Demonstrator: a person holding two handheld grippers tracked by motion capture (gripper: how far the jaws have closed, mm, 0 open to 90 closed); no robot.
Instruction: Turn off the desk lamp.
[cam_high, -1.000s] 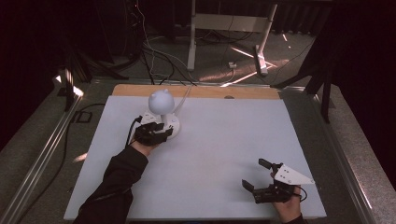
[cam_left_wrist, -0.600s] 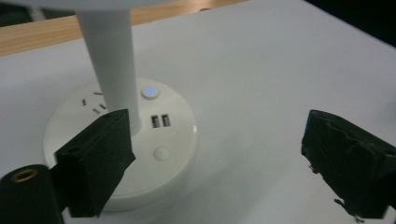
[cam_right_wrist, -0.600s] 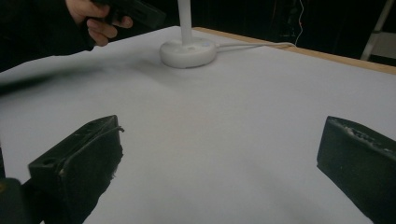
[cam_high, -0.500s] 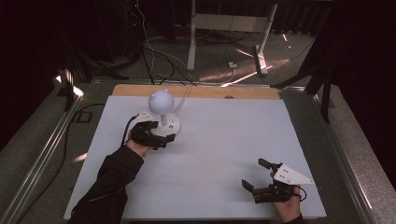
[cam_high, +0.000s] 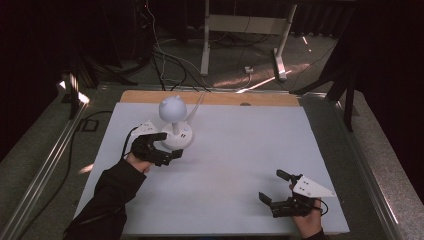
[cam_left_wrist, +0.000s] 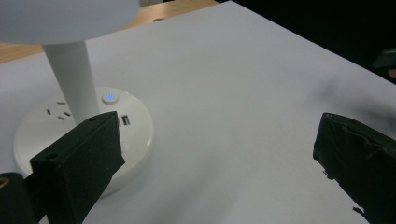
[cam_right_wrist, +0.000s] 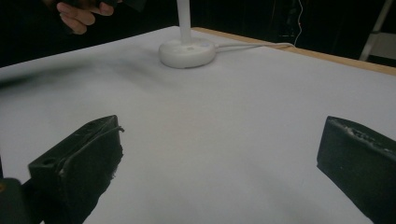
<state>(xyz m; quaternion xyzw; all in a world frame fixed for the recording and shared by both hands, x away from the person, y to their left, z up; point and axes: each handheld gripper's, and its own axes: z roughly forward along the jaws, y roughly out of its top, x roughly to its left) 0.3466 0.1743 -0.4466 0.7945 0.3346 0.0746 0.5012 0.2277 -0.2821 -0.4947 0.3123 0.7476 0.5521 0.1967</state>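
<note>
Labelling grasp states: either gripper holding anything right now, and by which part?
Nothing is held. The left gripper is open beside the lamp base, jaws empty. The right gripper is open over the bare white mat.

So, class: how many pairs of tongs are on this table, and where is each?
2. The left tongs sit open beside the white lamp base, at the table's far left. The right tongs hover open over the bare white mat, near right.
</note>
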